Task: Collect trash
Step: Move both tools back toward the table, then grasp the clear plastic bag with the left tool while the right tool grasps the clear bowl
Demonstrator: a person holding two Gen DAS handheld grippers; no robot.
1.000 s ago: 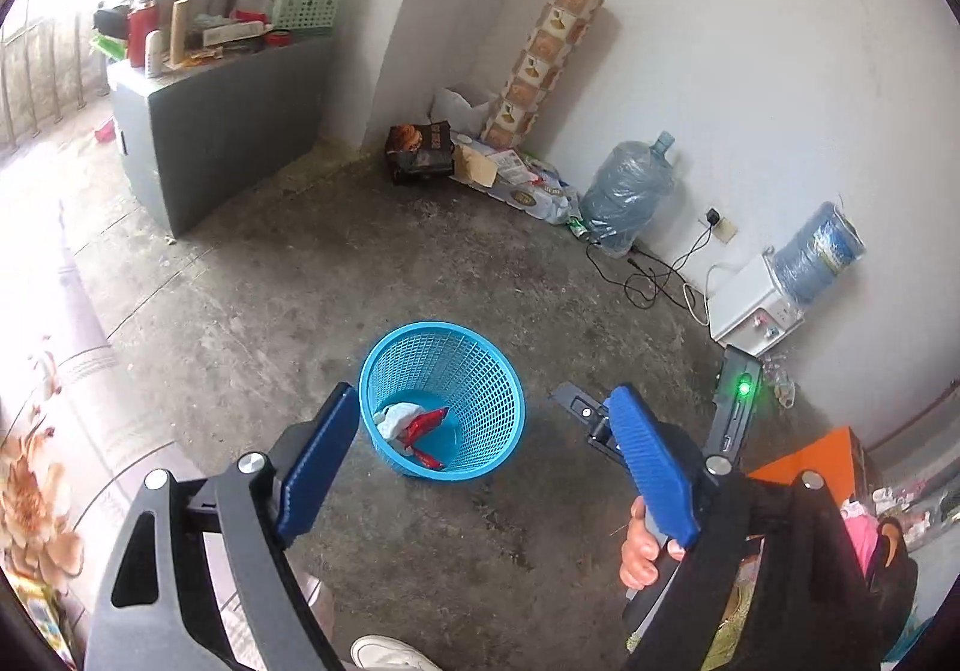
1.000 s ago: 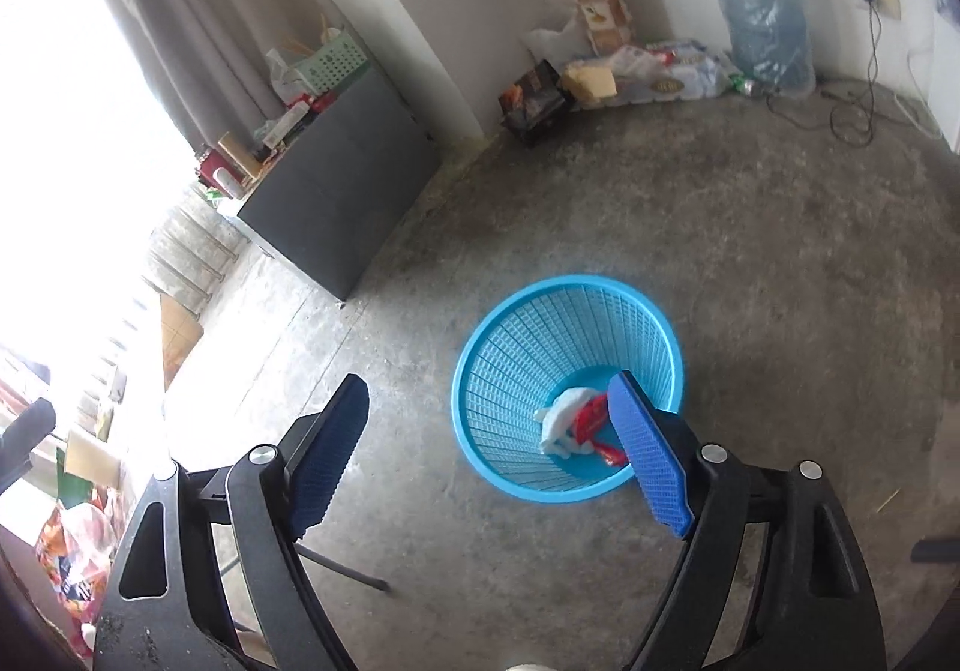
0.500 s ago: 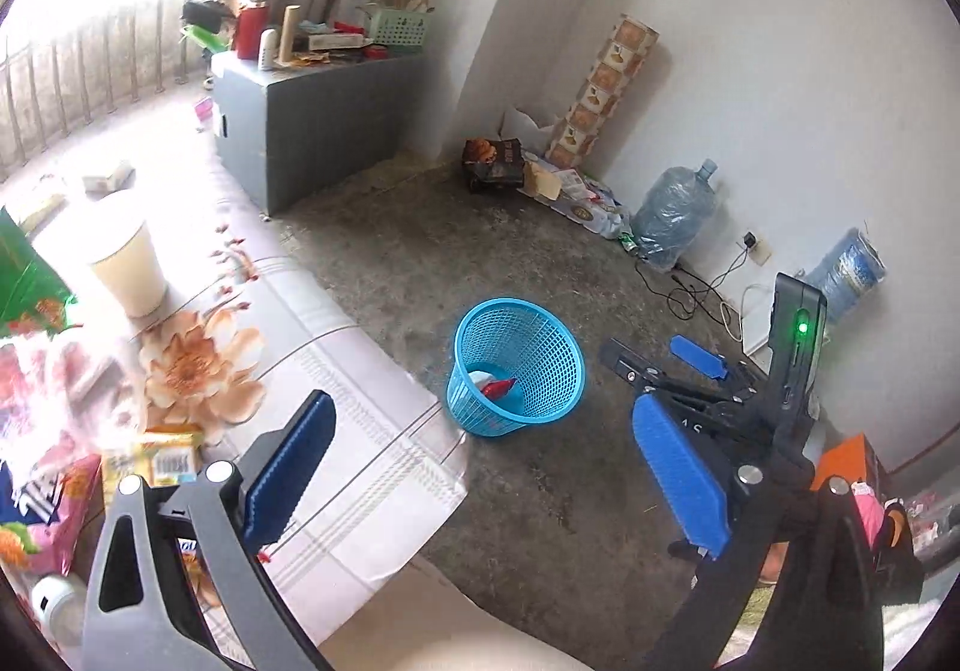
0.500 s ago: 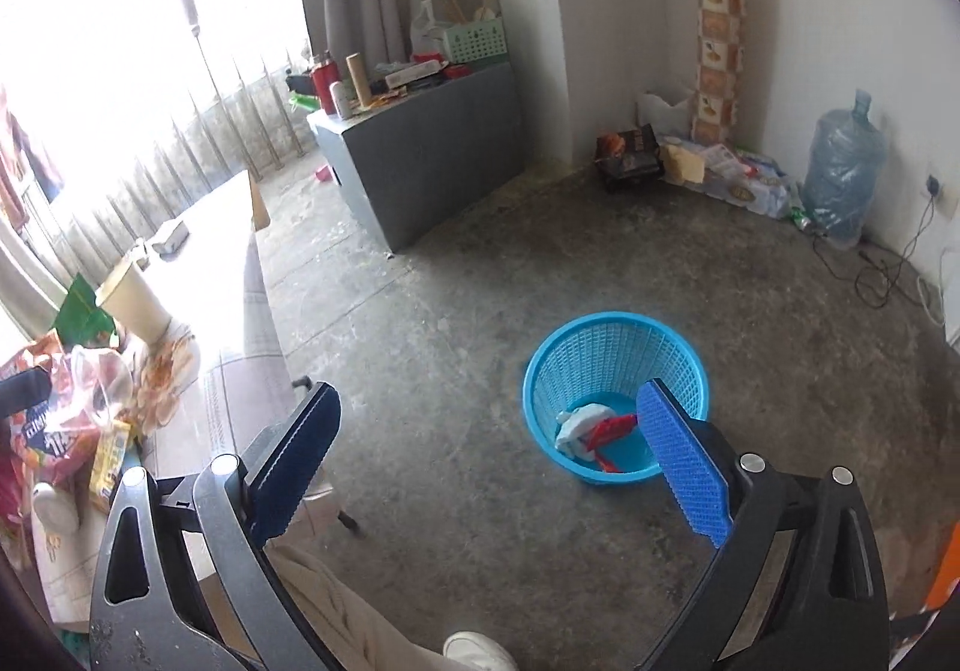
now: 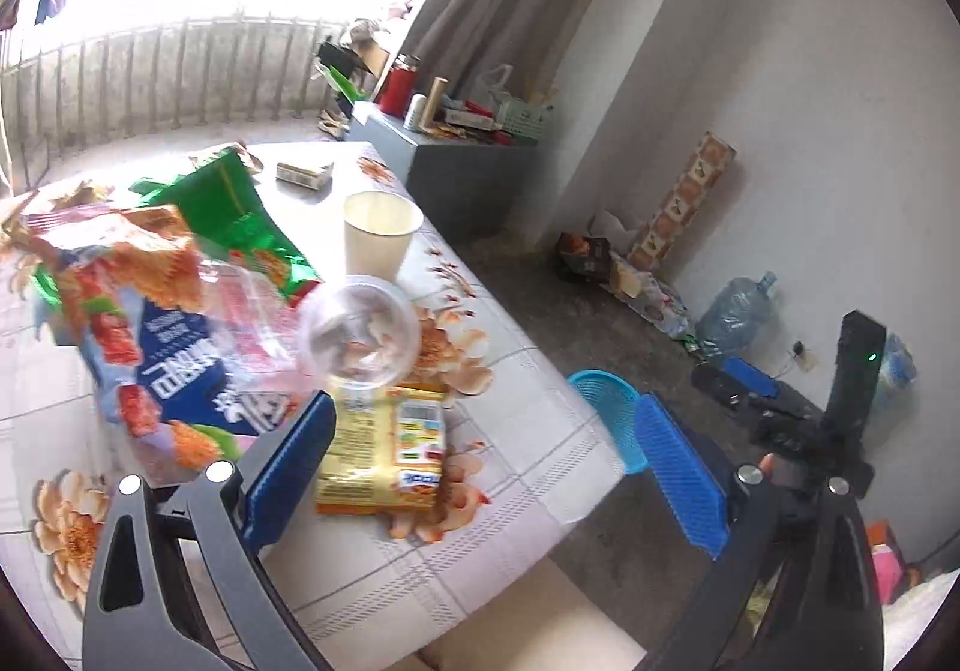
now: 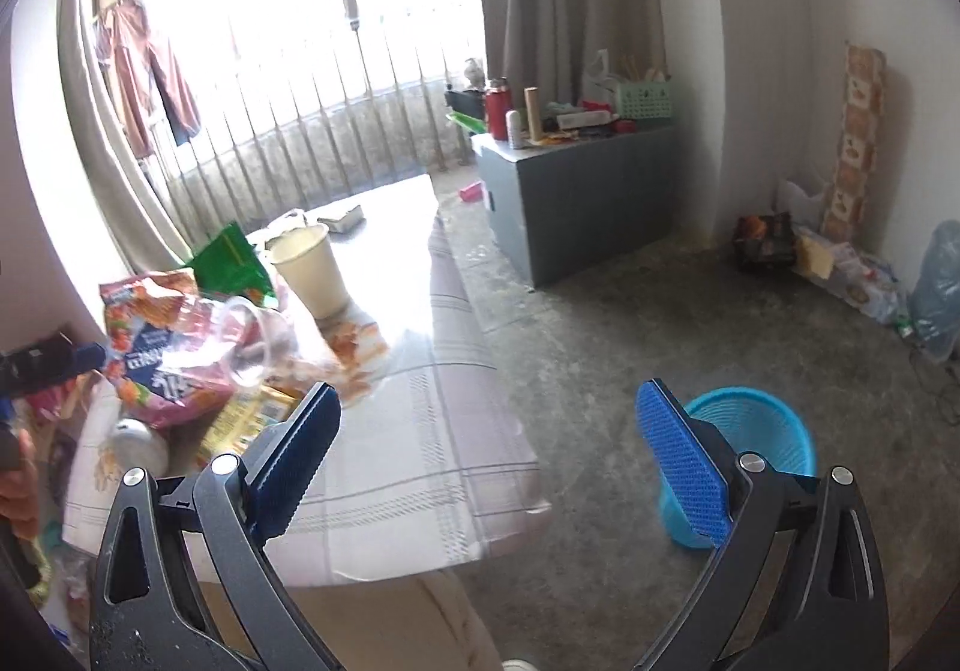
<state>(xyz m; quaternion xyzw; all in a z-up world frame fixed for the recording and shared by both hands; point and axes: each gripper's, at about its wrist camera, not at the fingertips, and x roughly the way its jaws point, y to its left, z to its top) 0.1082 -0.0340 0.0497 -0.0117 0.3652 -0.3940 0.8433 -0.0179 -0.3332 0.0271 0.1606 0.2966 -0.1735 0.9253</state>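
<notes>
Low counter draped in a smooth white cloth printed with grey grid lines and orange flowers. Heaped on it: crinkled foil snack bags, one green, one red, white and blue; a clear, round-mouthed plastic cup lying on its side; a flat yellow packet just in front of that cup; an upright cream paper cup; a small flat box farther back. On the rough grey concrete floor beside the counter, a round blue plastic basket with lattice walls, well apart from the litter.

Left tool spread wide, ribbed blue pads empty, one pad over the counter near the yellow packet, touching nothing. Right tool likewise wide open and empty, poised above the counter's edge and the floor, blue basket just behind its right-hand pad. Seen from the left wrist, right tool off to the side, gripped by a hand.
</notes>
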